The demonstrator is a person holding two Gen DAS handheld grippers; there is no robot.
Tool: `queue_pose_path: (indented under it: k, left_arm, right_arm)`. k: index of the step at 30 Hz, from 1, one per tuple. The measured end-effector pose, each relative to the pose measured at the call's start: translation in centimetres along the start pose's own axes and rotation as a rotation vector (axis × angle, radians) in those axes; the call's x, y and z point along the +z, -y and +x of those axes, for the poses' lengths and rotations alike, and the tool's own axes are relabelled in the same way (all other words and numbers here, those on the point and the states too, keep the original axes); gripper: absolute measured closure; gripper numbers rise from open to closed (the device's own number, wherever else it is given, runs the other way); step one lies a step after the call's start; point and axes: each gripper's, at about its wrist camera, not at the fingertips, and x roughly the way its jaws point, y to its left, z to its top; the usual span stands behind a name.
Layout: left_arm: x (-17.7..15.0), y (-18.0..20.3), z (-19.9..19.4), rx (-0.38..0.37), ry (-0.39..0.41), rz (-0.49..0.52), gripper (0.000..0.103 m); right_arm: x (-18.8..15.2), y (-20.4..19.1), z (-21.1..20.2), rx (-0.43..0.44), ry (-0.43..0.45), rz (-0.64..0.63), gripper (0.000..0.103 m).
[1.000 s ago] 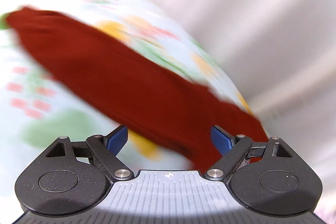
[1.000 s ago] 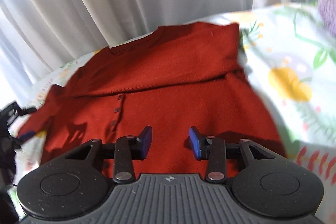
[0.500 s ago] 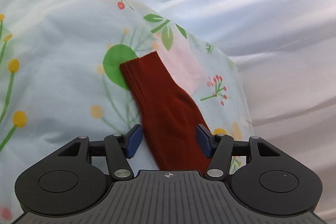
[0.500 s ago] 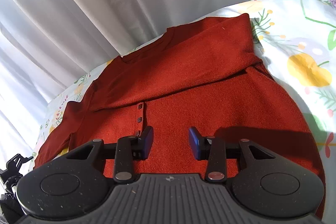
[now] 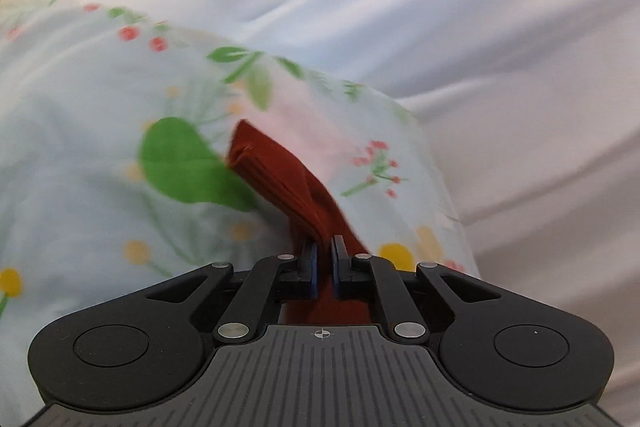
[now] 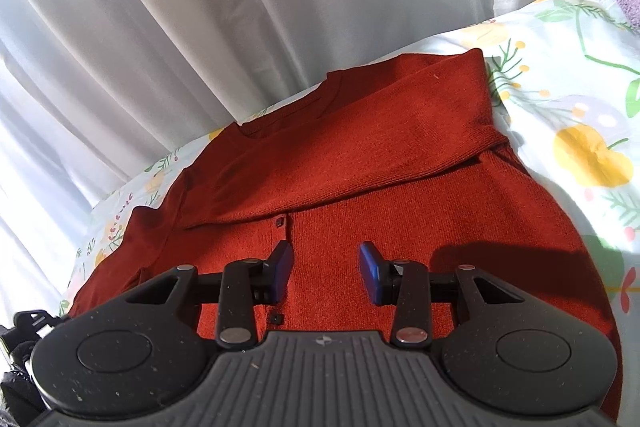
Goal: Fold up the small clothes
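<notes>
The left gripper [image 5: 324, 259] had just closed and was clamped on the red sleeve [image 5: 276, 175], bunched over the flowered sheet [image 5: 80, 147]. The right gripper [image 6: 325, 273] hovered with fingers apart above the red cardigan [image 6: 360, 155], spread on the sheet near white curtains [image 6: 240, 7].

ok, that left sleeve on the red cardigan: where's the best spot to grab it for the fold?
Near the cuff, across the sleeve's narrow width, coming in along its length from the body side. It's a thin, flat strip, so it bunches easily between the pads. The left gripper, whose jaws have just been closing, already pinches it there.
</notes>
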Motion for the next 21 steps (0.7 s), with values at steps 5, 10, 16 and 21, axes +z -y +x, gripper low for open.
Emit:
queue_pose_path:
  k: [5, 10, 16, 21]
  left_arm:
    - [-7.3, 13.7, -2.8, -0.302, -0.085, 0.434, 0.095]
    - [-19.9, 23.0, -3.5, -0.564, -0.277, 0.715, 0.067]
    - [-27.8, 21.7, -1.1, -0.411, -0.419, 0.742, 0.022]
    - [-25.9, 18.0, 0.7, -0.265, -0.426, 0.653, 0.014]
  right_arm:
    - [0.1, 0.2, -0.5, 0.008, 0.023, 0.001, 0.065]
    - [0.4, 0.1, -0.5, 0.042, 0.039, 0.003, 0.065]
    - [1.2, 0.3, 1.0, 0.081, 0.007, -0.002, 0.065]
    - [3.2, -0.1, 4.7, 0.175, -0.065, 0.012, 0.065]
